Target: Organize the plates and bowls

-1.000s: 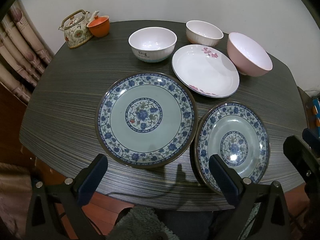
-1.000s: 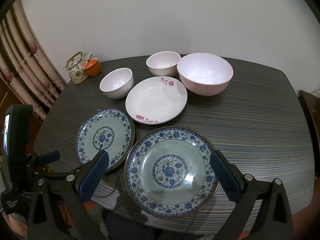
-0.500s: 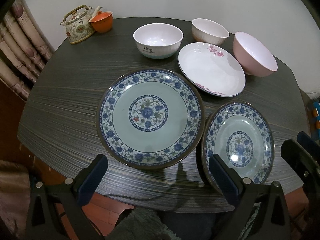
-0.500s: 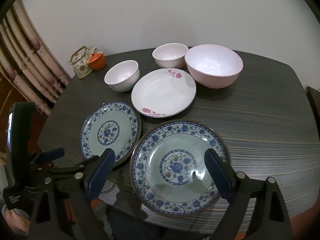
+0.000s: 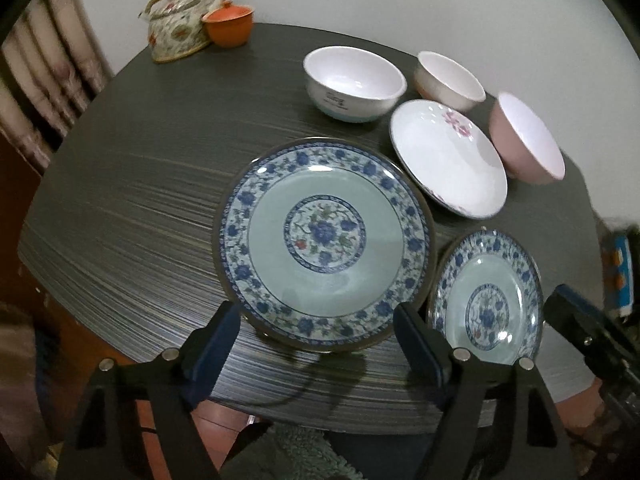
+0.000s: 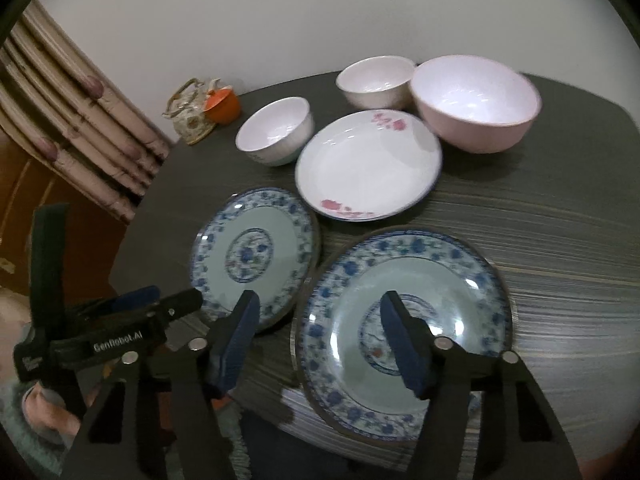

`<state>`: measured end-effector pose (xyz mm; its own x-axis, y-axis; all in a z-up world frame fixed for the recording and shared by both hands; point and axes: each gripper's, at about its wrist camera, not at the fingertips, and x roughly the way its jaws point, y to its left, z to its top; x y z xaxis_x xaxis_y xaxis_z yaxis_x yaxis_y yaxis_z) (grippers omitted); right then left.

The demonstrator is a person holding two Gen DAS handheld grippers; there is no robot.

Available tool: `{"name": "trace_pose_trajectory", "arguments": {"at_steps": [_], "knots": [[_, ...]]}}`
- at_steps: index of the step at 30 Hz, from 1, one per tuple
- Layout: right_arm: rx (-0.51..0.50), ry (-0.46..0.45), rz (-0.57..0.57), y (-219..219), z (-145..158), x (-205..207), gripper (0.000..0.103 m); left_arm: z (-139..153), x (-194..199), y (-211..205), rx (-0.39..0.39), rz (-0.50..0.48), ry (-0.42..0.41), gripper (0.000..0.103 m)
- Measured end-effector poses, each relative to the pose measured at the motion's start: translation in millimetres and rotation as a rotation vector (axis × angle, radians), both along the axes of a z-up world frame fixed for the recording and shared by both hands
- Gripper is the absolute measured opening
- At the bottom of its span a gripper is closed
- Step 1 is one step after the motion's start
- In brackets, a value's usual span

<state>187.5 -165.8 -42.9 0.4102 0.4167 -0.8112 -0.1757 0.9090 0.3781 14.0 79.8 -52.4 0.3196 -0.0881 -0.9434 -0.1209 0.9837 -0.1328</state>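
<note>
Two blue-patterned plates lie side by side at the table's near edge. My left gripper (image 5: 316, 320) is open, its fingers either side of the near rim of the left plate (image 5: 324, 240). My right gripper (image 6: 320, 308) is open and empty, straddling the left rim of the right plate (image 6: 404, 328), beside the left plate (image 6: 252, 256). Behind them lie a white plate with pink flowers (image 5: 448, 160) (image 6: 368, 164), a white bowl with lettering (image 5: 354, 80) (image 6: 276, 130), a small cream bowl (image 5: 448, 78) (image 6: 376, 80) and a big pink bowl (image 5: 528, 140) (image 6: 476, 104).
A patterned teapot (image 5: 176, 24) and an orange cup (image 5: 230, 26) stand at the far left corner of the dark wood-grain table (image 5: 140, 184). Curtains (image 6: 72, 96) hang left of the table. The left gripper (image 6: 172, 298) and a hand (image 6: 44, 412) show low in the right wrist view.
Both grippers have come lower and closer to the blue plates. The right gripper's jaws have narrowed and shifted left over the right plate's rim. No dish has moved.
</note>
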Motion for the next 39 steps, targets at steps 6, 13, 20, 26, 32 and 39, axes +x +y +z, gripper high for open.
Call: {"name": "trace_pose_trajectory", "arguments": {"at_steps": [6,13,20,26,32,39], "knots": [[0.073,0.073,0.026,8,-13,26,0.045,-5,12,44,-0.129,0.085,0.031,0.067],[0.127,0.148,0.054,21,-32,55,0.036,-21,24,82,-0.235,0.147,0.075,0.066],[0.169,0.245,0.040,30,-59,88,0.028,-46,32,98,-0.311,0.167,0.125,0.066],[0.133,0.273,0.044,44,-74,106,0.028,-57,37,103,-0.328,0.172,0.149,0.066],[0.112,0.297,0.057,56,-85,119,0.027,-64,42,108,-0.339,0.174,0.168,0.066],[0.104,0.305,0.064,58,-92,126,0.025,-77,46,110,-0.354,0.189,0.200,0.050]]}}
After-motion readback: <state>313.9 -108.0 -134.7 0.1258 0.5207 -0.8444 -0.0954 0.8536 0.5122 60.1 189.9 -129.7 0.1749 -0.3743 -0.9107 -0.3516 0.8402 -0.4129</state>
